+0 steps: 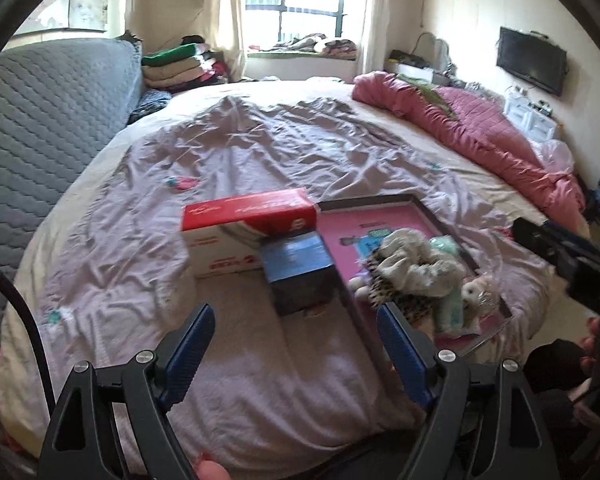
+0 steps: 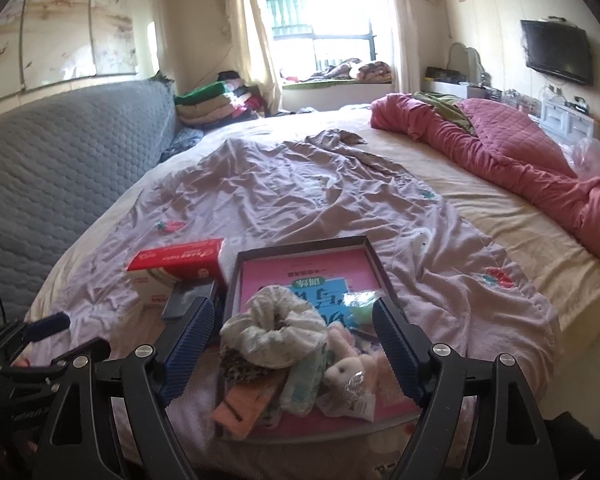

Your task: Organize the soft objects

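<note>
A dark-framed tray point(image 2: 374, 258) with a pink printed base lies on the bed and holds a pile of soft things: a cream fluffy scrunchie point(image 2: 274, 330), a small white plush bunny point(image 2: 346, 370), a mint packet point(image 2: 302, 384), an orange cloth point(image 2: 244, 404) and a leopard-print piece point(image 2: 240, 364). The pile also shows in the left wrist view point(image 1: 416, 272). My right gripper point(image 2: 294, 320) is open and empty, just above the pile. My left gripper point(image 1: 296, 332) is open and empty over the sheet, in front of a dark blue box point(image 1: 300, 272) and left of the tray point(image 1: 452, 220).
A red and white box point(image 1: 248, 228) lies left of the tray, with the blue box against it. A crumpled lilac sheet point(image 1: 260, 152) covers the bed. A rolled pink quilt point(image 2: 520, 160) lies along the right. A grey padded headboard point(image 2: 60, 160) stands left.
</note>
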### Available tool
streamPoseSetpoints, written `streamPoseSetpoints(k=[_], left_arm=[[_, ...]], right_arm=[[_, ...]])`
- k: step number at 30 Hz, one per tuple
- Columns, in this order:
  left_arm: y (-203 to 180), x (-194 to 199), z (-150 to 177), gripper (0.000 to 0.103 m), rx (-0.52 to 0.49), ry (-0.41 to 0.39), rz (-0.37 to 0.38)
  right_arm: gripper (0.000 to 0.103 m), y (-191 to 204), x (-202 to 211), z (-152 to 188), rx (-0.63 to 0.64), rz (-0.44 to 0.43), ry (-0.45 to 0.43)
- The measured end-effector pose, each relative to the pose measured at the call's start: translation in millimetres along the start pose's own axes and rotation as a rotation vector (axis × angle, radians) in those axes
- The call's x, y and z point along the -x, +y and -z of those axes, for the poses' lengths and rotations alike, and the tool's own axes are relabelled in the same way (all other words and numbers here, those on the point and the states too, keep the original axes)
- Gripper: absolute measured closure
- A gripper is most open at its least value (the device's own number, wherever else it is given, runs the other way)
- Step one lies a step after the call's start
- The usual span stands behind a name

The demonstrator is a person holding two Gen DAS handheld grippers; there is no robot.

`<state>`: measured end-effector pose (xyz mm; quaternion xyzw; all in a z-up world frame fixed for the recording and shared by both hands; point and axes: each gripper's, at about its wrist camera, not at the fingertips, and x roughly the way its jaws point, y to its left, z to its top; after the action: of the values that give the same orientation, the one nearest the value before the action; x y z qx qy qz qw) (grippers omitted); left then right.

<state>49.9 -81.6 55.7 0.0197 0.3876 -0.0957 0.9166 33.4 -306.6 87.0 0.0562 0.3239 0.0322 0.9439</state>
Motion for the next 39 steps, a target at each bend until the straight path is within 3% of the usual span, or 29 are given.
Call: streamPoseSetpoints(k=[10,16,18,27,39], left_arm=[[5,14,20,0.02,0.055,0.053,-0.011],[8,18,31,0.02,0.08,0.093,-0.045],[7,20,33,0.02,0.059,0.093,-0.081],[5,38,45,0.02,0.095,0.078,-0.082],[0,46,60,0.02,0.073,0.082,-0.122]], right_arm=[[0.02,17,35,20,-0.044,-0.044,-0.054],[0.02,32,42,38,-0.003,-0.06,-0.021],[0.02,36,42,43,0.031,-0.057,-0.002],[0.02,34,56,66,-0.025,-0.095,0.018],[0.02,37,64,77,-0.011,-0.074,0.007]])
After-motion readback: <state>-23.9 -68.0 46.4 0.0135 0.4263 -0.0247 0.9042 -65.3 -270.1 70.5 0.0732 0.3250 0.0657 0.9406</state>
